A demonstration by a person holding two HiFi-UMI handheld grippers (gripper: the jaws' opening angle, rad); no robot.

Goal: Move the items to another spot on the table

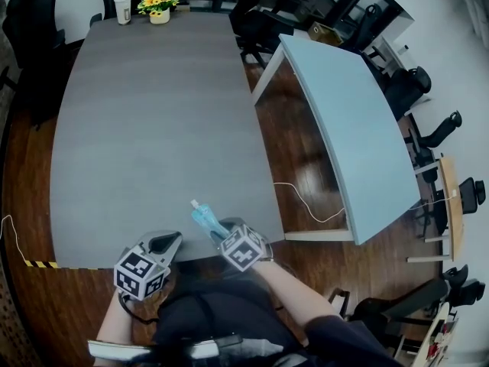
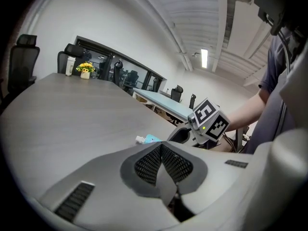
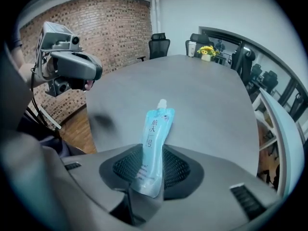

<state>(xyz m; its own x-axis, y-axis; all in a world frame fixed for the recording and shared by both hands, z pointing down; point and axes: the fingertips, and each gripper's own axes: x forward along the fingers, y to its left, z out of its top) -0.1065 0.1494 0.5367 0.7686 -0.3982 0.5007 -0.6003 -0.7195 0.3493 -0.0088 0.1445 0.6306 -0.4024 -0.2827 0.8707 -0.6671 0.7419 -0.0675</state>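
A light-blue spouted pouch (image 1: 204, 217) with a white cap sits at the near edge of the grey table (image 1: 153, 128). My right gripper (image 1: 220, 232) is shut on its lower end. In the right gripper view the pouch (image 3: 155, 129) stands up between the two dark pads, spout pointing away over the table. My left gripper (image 1: 168, 241) hovers just left of it at the table edge, shut with nothing in it. Its pads (image 2: 144, 163) meet in the left gripper view, and the pouch's cap (image 2: 140, 139) peeks out beyond them, beside the right gripper (image 2: 185, 134).
A paper cup (image 1: 122, 6) and a pot of yellow flowers (image 1: 159, 6) stand at the table's far end. A pale-blue table (image 1: 351, 121) stands to the right across a gap of wooden floor with a white cable (image 1: 306, 201). Office chairs (image 1: 34, 21) ring the tables.
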